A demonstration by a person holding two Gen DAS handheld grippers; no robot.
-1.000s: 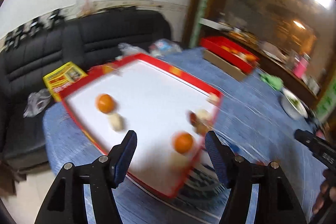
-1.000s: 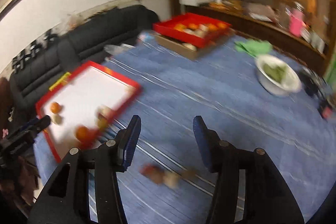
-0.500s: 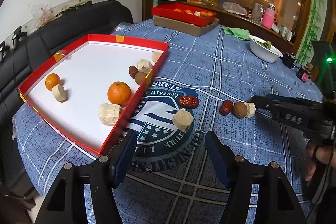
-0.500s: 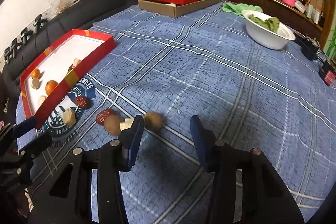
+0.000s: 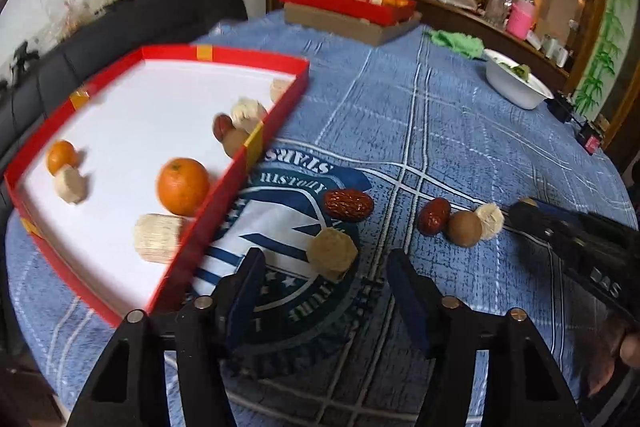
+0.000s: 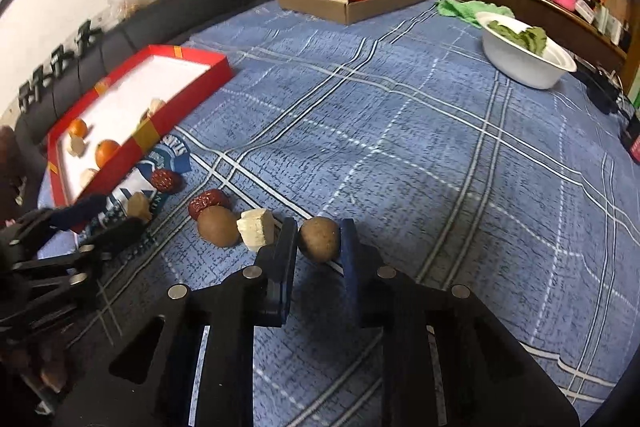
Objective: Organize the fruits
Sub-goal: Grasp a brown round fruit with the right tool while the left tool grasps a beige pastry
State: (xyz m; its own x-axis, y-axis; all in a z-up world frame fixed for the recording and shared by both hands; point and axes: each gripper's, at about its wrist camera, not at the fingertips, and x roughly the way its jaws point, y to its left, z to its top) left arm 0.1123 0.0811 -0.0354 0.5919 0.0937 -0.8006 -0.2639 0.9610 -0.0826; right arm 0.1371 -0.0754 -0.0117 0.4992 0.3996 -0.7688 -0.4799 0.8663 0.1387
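Right hand-held gripper (image 6: 319,239): jaws have just been closing and now pinch a round brown fruit (image 6: 319,239) resting on the blue plaid surface (image 6: 400,147). Just left of its left finger lie a pale chunk (image 6: 256,229), a second brown fruit (image 6: 218,231) and a red date (image 6: 207,203), clustered and touching.

Left hand-held gripper (image 5: 322,285): jaws spread, have just been narrowing, nothing pinched. A tan chunk (image 5: 332,253) sits just ahead between the fingertips, apart from both pads. Beyond it, another red date (image 5: 347,205). Ahead-left, the red tray (image 5: 224,191) holds two oranges, pale chunks and a date.
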